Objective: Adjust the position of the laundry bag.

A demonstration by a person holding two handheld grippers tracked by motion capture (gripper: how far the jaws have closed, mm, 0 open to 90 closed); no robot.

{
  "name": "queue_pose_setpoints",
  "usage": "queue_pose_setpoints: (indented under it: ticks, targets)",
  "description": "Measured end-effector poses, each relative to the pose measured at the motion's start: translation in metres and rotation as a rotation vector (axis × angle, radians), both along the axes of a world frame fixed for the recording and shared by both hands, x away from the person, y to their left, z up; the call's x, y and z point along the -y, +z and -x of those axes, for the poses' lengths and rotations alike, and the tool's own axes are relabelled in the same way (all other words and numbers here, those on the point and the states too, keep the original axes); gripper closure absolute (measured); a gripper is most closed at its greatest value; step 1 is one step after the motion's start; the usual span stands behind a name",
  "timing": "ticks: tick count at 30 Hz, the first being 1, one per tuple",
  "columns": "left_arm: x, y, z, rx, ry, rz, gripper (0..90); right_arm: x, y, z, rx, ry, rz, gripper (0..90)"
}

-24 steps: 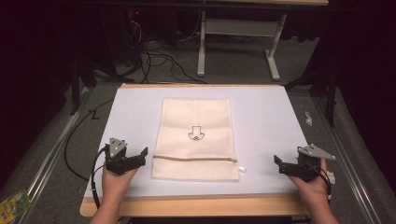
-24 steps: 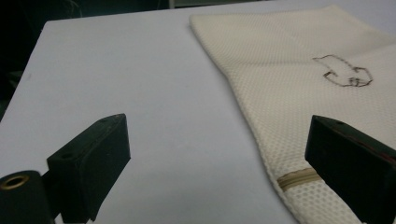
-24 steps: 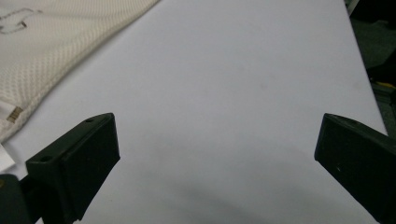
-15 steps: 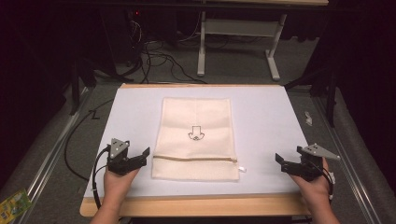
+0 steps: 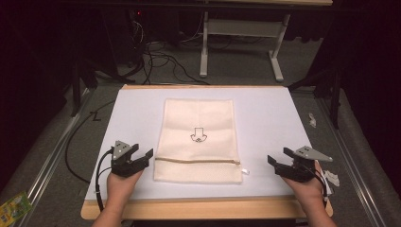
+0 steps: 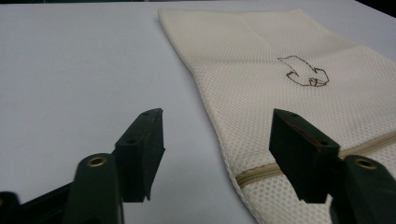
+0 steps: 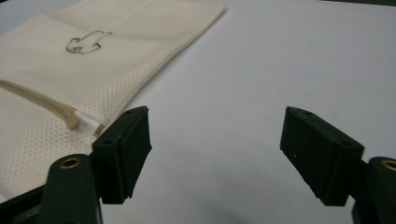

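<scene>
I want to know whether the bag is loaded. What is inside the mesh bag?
The mesh bag lies flat, its zipper shut; no bulge shows, but the weave hides the inside.

light: worktop [image 5: 265, 118] evenly bright from above, surroundings dark | shadows: faint, soft | glare: none | focus: high view slightly soft; gripper views blur near claw tips, mesh bag [image 6: 261, 60] sharper

Cream mesh bag [image 5: 196, 142], tan zipper [image 5: 196, 160], black tongs [image 5: 142, 160].
</scene>
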State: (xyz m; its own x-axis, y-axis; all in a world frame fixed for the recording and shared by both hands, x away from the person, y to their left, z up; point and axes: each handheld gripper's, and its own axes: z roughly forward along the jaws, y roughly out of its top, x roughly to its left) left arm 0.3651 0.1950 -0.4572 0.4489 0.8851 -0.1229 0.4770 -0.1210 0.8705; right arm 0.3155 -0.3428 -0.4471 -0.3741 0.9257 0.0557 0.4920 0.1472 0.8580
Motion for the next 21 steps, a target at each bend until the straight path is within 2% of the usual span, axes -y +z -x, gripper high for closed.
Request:
queue_pose_setpoints:
  ticks: [2,6,9,13,17,21]
  targets:
    - [0.003,-0.001,0.000,0.001,-0.010,-0.023,38.2,-0.012,0.000,-0.006,-0.011,0.016,-0.015,27.6]
    - [0.009,-0.002,0.001,0.005,-0.017,-0.042,37.2,-0.040,-0.001,-0.015,-0.018,0.067,0.009,34.7]
    - [0.013,-0.003,0.002,0.008,-0.021,-0.064,34.5,-0.055,-0.001,-0.021,-0.013,0.098,0.014,35.9]
    - [0.019,-0.004,0.003,0.007,-0.047,-0.081,34.3,-0.073,-0.003,-0.035,-0.021,0.107,-0.033,36.6]
    - [0.023,-0.004,0.005,0.014,-0.071,-0.093,34.2,-0.092,-0.013,-0.058,-0.068,0.138,-0.019,49.4]
    - [0.027,-0.005,0.006,0.009,-0.094,-0.114,34.2,-0.103,-0.029,-0.079,-0.151,0.110,0.015,54.5]
